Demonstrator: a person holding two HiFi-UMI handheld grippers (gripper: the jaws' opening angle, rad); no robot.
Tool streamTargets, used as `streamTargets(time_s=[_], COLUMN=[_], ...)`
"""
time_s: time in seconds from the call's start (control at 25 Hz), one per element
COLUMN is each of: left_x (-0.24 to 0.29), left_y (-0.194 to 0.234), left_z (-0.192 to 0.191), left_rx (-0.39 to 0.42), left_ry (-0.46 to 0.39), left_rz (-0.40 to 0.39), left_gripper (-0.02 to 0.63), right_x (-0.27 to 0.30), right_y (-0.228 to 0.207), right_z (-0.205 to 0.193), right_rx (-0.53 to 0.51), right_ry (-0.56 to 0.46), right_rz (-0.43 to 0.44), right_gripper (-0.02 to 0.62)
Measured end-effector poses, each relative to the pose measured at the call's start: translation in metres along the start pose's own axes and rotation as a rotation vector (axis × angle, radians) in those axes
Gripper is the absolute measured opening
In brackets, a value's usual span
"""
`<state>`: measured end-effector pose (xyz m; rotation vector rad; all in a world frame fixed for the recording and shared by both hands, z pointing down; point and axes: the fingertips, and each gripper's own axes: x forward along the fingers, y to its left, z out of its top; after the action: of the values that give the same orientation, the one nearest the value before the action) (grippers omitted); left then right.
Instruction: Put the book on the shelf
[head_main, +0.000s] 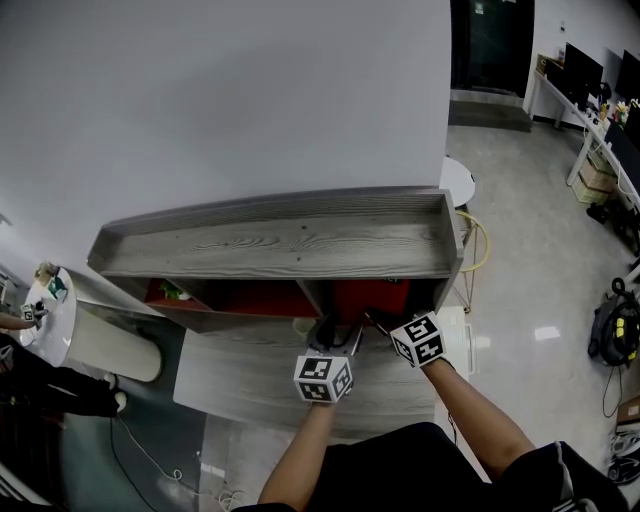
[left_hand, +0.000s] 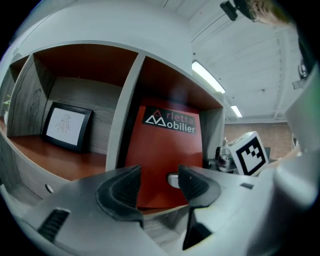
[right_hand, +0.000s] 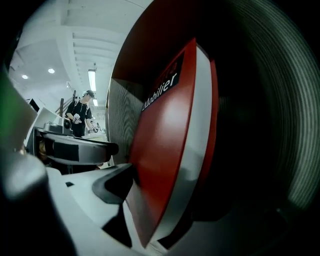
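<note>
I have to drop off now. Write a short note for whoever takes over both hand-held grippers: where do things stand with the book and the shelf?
Left hand-held gripper: open, empty, facing the shelf's right compartment.
Right hand-held gripper: shut on the red book.
Book: upright inside the right compartment; a picture frame stands in the left one.
Done: book appears placed.
Left: release it and withdraw both grippers.

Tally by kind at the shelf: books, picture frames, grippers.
Red book: 1
Picture frame: 1
Grippers: 2, left gripper and right gripper
Total: 4
</note>
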<state>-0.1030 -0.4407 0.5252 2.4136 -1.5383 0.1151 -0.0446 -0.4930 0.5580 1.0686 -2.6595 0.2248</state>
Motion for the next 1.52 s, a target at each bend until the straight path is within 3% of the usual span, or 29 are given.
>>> streamTargets(time_s=[0.2, 0.52, 1.04, 1.24, 1.52], left_x=[0.01, 0.027, 0.042, 0.042, 0.039], left_y=[-0.007, -0.007, 0.001, 0.002, 0.005], left_z=[0.004, 0.014, 0.015, 0.013, 0.013], left_rx=[-0.103, -0.159, -0.163, -0.183, -0.198], left_ry=[-0.003, -0.025, 0.013, 0.009, 0.01], left_rz=[-0.026, -0.009, 0.053, 0.061, 0.075], left_gripper=[0.229, 0.229, 0.21, 0.212, 0.212], right_x=[0.004, 0.002, -0.007, -0.015, -0.035], right_y=[-0.002, -0.003, -0.002, -0.003, 0.003], right_z=[0.001, 0.001, -0.004, -0.006, -0.005], right_rx=[-0.009, -0.009, -0.01, 0.052, 0.151], right_ry=[0.002, -0.014, 0.001, 0.005, 0.031], right_rz=[0.004, -0.004, -0.025, -0.013, -0.059], right_gripper=[0.36, 0.361, 0.305, 0.255, 0.229])
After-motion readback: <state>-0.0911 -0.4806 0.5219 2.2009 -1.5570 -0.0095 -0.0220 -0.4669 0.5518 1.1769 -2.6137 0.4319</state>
